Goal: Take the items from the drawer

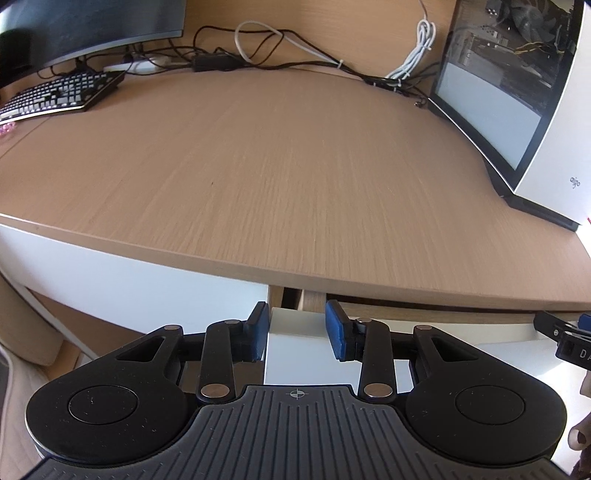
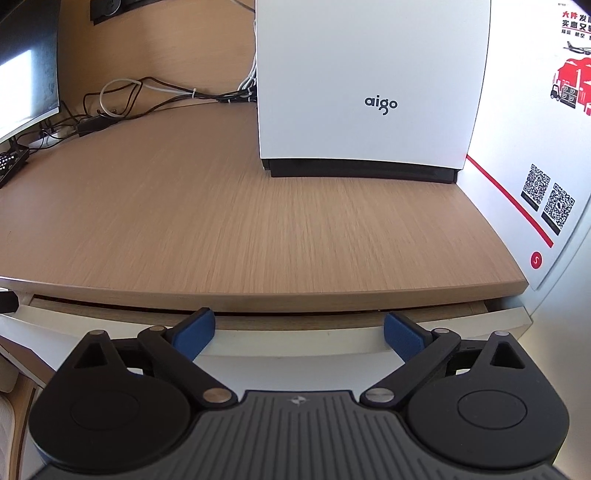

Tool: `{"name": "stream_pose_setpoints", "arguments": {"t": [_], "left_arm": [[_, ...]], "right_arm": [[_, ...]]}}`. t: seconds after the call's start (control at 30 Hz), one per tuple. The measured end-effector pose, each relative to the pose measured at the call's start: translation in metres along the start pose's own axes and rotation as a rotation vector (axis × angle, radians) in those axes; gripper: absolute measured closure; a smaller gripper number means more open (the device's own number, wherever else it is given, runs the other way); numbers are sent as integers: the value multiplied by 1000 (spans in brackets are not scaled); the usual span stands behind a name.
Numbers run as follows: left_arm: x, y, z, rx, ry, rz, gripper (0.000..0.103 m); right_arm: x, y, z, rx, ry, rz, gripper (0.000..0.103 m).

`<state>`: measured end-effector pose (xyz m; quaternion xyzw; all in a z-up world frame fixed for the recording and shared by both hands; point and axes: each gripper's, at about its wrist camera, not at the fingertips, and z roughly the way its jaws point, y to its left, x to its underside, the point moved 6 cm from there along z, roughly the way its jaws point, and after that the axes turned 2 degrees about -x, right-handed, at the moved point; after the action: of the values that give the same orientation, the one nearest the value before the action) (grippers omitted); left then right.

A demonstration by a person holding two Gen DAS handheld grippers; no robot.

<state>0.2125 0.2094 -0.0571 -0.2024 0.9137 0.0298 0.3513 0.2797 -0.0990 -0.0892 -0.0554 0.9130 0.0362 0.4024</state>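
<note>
The white drawer front (image 1: 303, 362) under the wooden desk top (image 1: 295, 166) stands pulled out a little. A narrow gap shows its wooden inner edge (image 2: 280, 320), and the inside is hidden under the desk. No item from it shows. My left gripper (image 1: 297, 321) hangs over the drawer front's left end with its blue pads (image 1: 258, 325) partly apart, the left pad just past the corner, gripping nothing. My right gripper (image 2: 299, 334) stands wide open over the middle of the drawer front (image 2: 295, 363), and its tip shows in the left wrist view (image 1: 565, 332).
A white computer case (image 2: 369, 74) stands at the back right of the desk, with a printed panel with QR codes (image 2: 546, 203) beside it. A keyboard (image 1: 59, 96), a monitor (image 1: 85, 29) and tangled cables (image 1: 258, 55) line the back. A person's fingers (image 1: 581, 435) show at the right edge.
</note>
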Motion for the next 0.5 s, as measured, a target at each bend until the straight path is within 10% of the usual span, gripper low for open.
{"name": "stream_pose_setpoints", "arguments": {"t": [0.5], "left_arm": [[-8,-52,-20,44,-32,137,69]], "right_arm": [[-9,5,2,7,61,10,3]]}}
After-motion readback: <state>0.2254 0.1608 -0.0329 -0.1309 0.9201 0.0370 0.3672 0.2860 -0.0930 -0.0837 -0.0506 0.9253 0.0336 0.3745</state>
